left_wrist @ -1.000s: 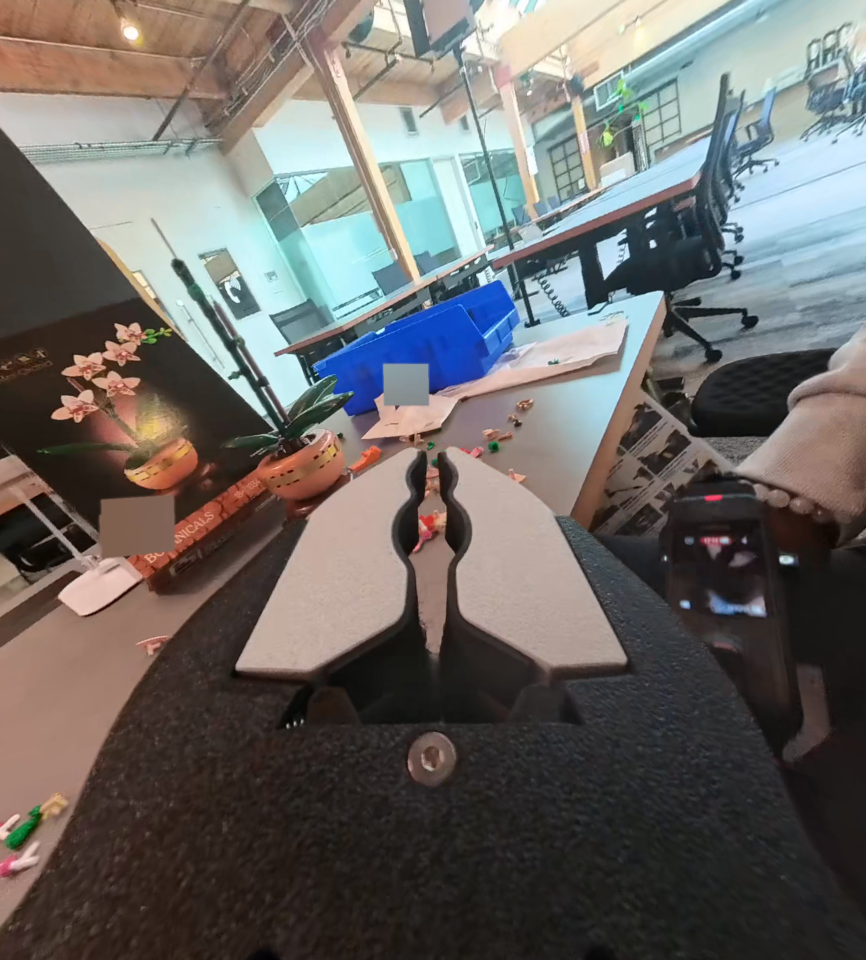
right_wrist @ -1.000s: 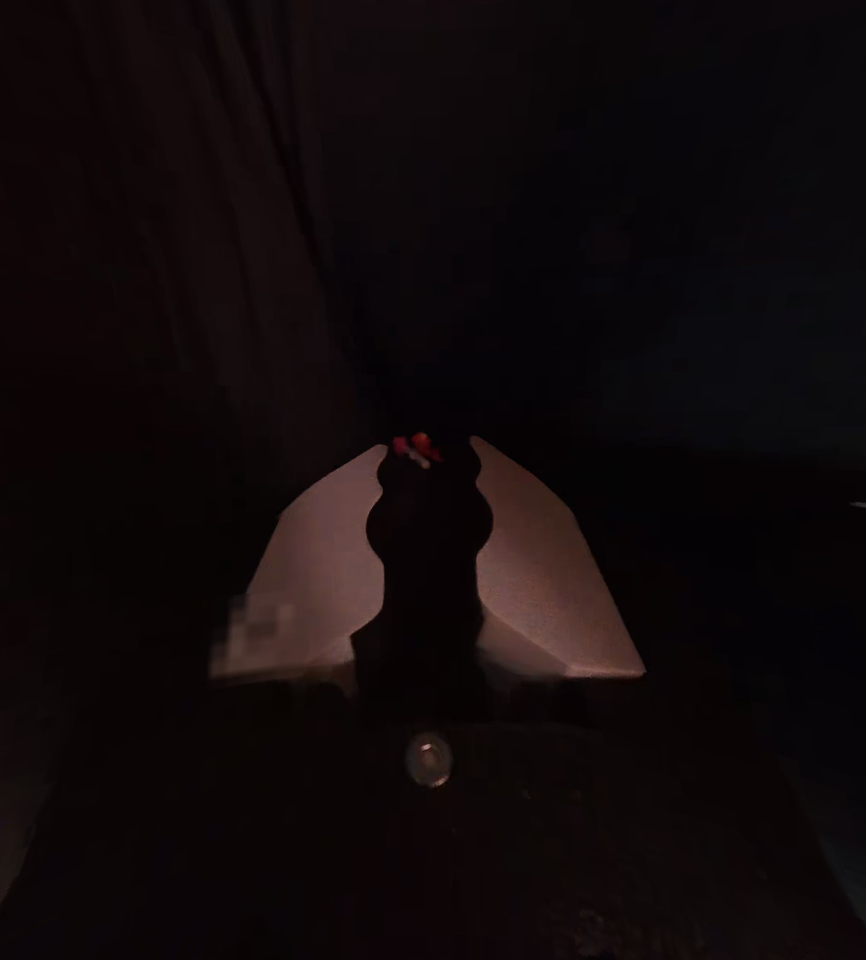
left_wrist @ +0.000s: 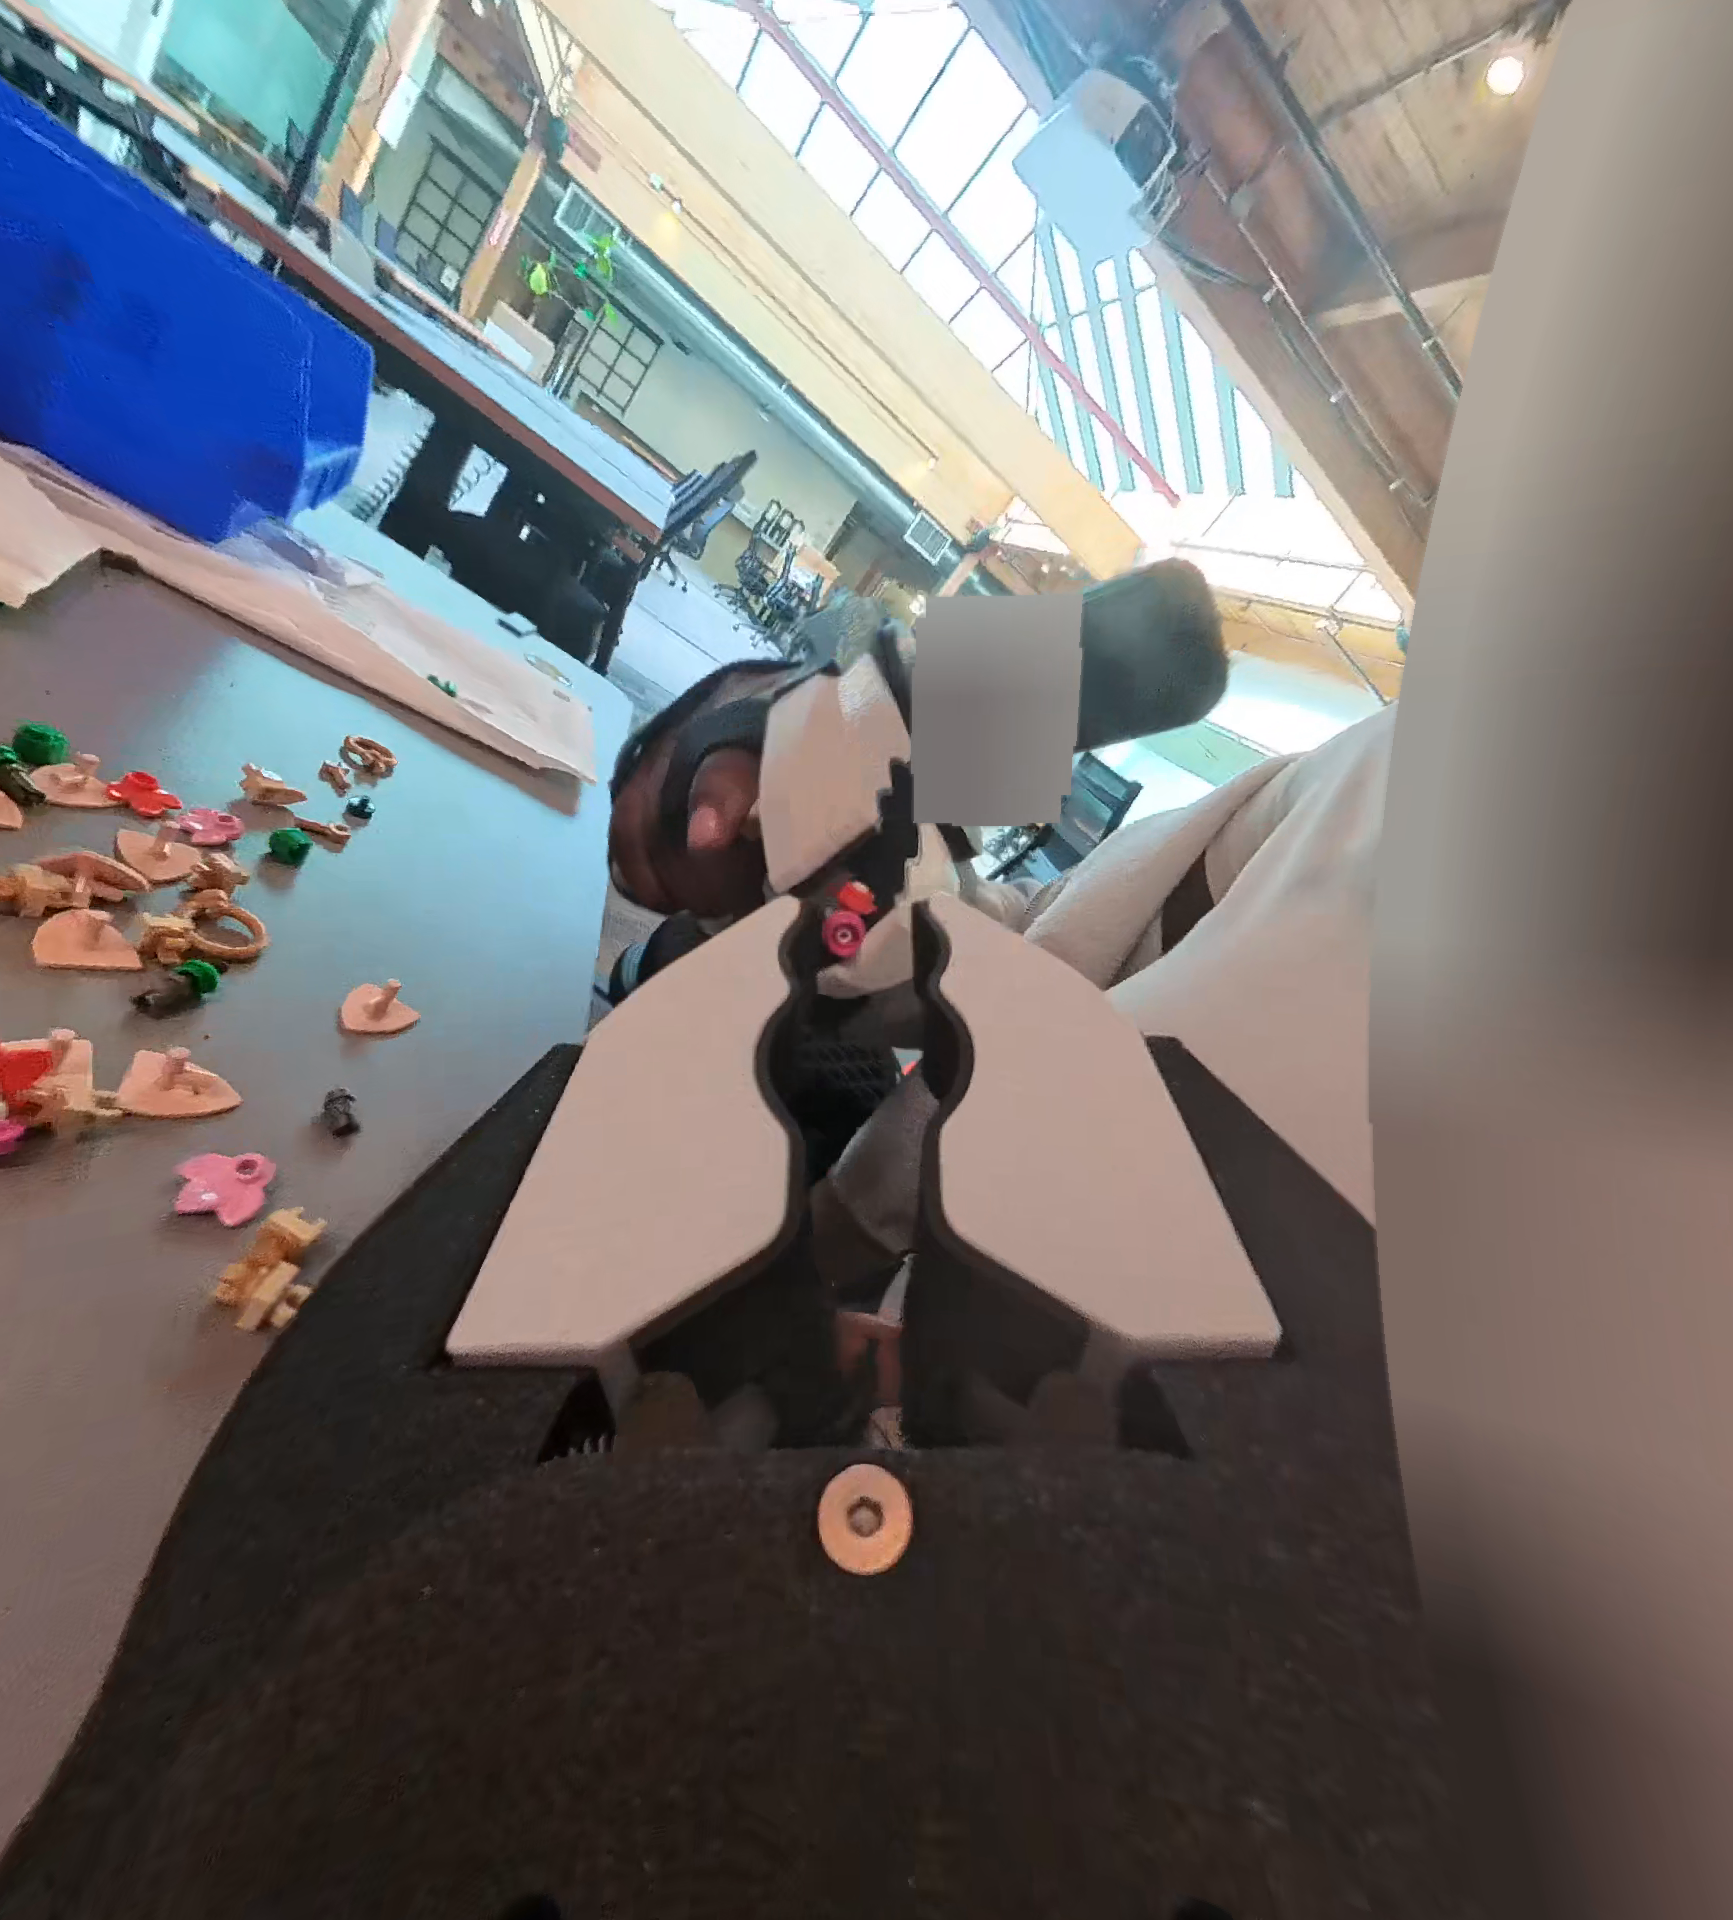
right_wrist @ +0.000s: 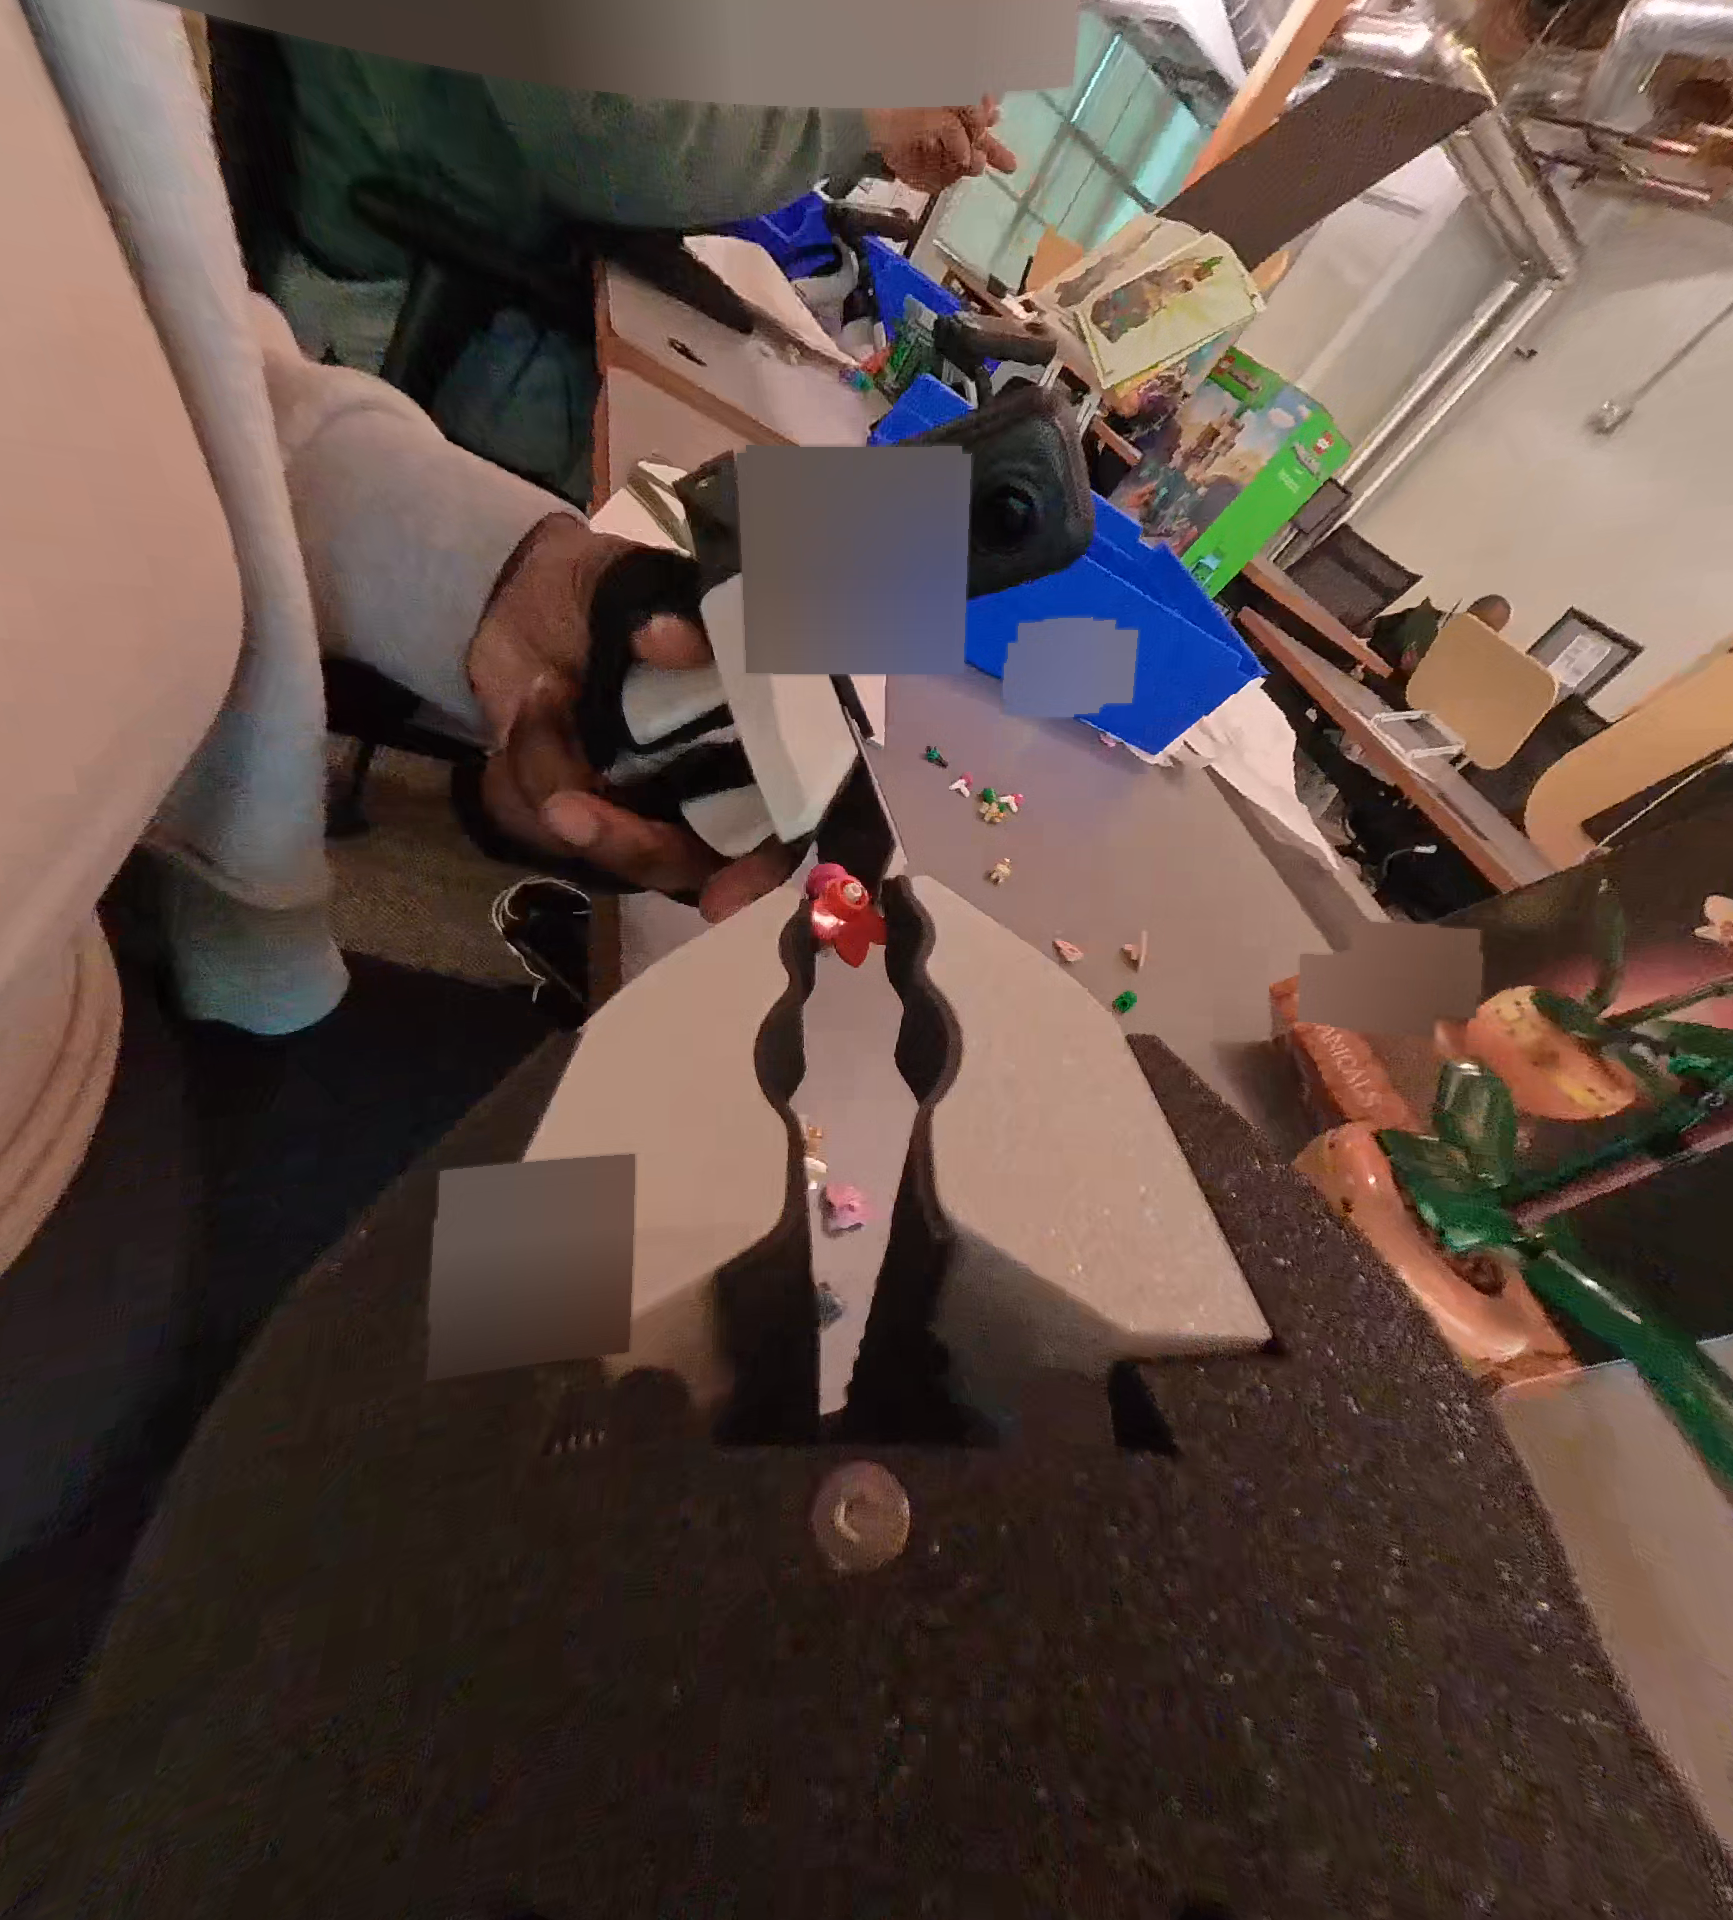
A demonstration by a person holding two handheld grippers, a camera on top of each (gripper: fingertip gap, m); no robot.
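**Here, two grippers meet tip to tip above the table edge**

A small red flower piece (right_wrist: 849, 925) is pinched at the very tips of the right gripper (right_wrist: 851, 902), with a peg and a magenta round piece (left_wrist: 844, 932) touching it. The magenta piece lies between the tips of the left gripper (left_wrist: 857, 916), which are slightly parted; whether they grip it I cannot tell. Both grippers are off the near edge of the grey table (left_wrist: 446, 935). So shallow a pinch looks to me easy to twist, so square, gentle pressure would suit. Pink, tan and green loose pieces (left_wrist: 114, 883) litter the table, and a blue bin (left_wrist: 114, 312) stands beyond.
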